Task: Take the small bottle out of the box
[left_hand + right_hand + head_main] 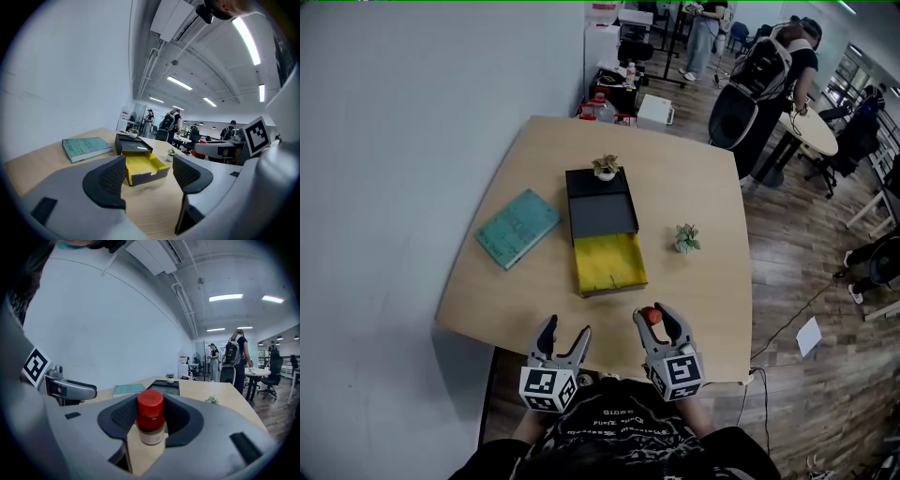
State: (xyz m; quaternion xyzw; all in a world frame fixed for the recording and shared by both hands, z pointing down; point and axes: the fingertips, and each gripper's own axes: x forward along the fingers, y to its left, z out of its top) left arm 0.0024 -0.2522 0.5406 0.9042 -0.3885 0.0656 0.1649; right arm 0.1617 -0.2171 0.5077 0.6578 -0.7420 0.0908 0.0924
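Observation:
The small bottle (150,409), with a red cap and a pale label, stands upright between the pads of my right gripper (151,417), which is shut on it. In the head view the small bottle (651,316) and the right gripper (654,317) are over the table's near edge, right of the box. The black box (600,206) lies mid-table with its yellow drawer (609,262) pulled out toward me, and nothing shows in the drawer. My left gripper (566,330) is open, holds nothing and points at the yellow drawer (140,166).
A teal book (517,228) lies left of the box. One small potted plant (605,167) stands on the box's far end, another (687,238) on the table to its right. A pale wall runs along the left. People and chairs are beyond the table.

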